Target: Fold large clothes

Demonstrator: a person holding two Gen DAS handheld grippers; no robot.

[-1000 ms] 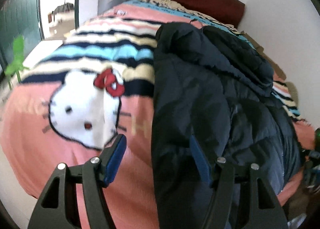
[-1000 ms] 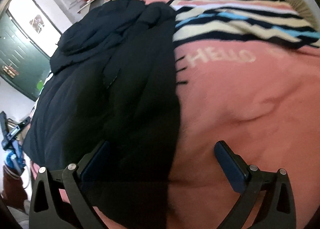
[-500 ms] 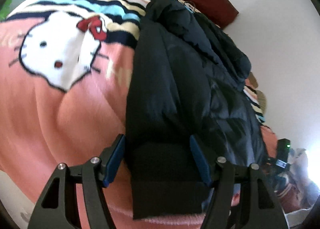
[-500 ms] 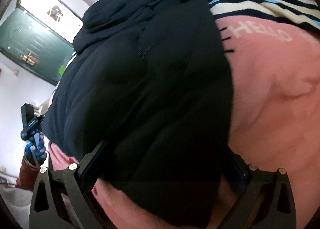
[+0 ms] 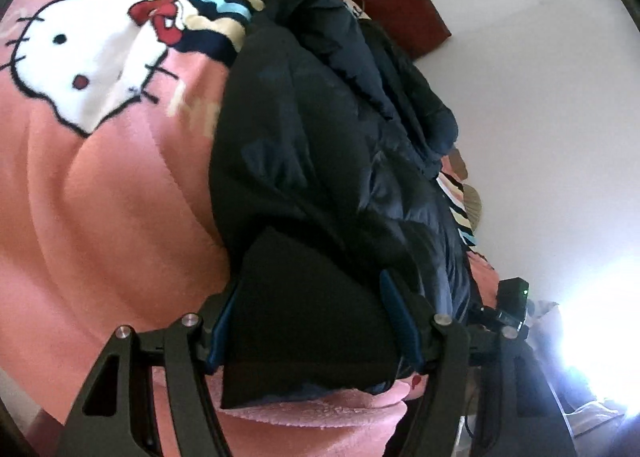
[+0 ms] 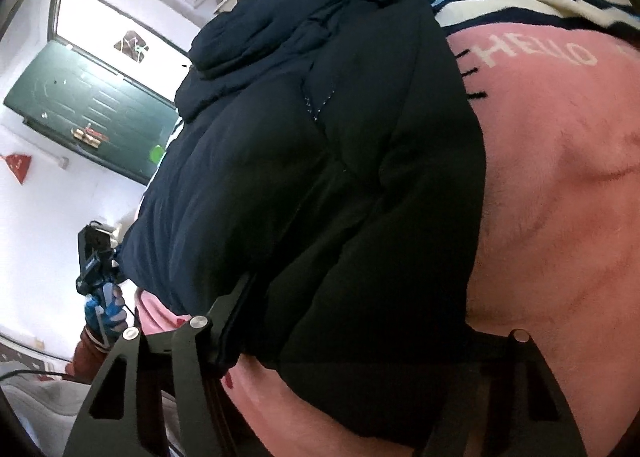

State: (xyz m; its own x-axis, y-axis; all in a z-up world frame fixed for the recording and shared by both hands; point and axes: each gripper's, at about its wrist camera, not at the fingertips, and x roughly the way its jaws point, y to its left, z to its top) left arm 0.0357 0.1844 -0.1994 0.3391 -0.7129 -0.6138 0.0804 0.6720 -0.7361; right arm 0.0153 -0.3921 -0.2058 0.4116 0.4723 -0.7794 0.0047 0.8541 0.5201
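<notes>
At twelve o'clock from my left gripper [image 5: 312, 323], the dark padded jacket [image 5: 320, 161] fills the path; open pink blanket [image 5: 112, 217] lies from nine to eleven. From my right gripper [image 6: 360, 337], the jacket blocks ten through twelve, blanket free at two.

Navy puffer jacket [image 5: 320, 145] on a pink blanket [image 5: 100, 217] with white cartoon cat, red bow, blue-cream-navy stripes.
</notes>
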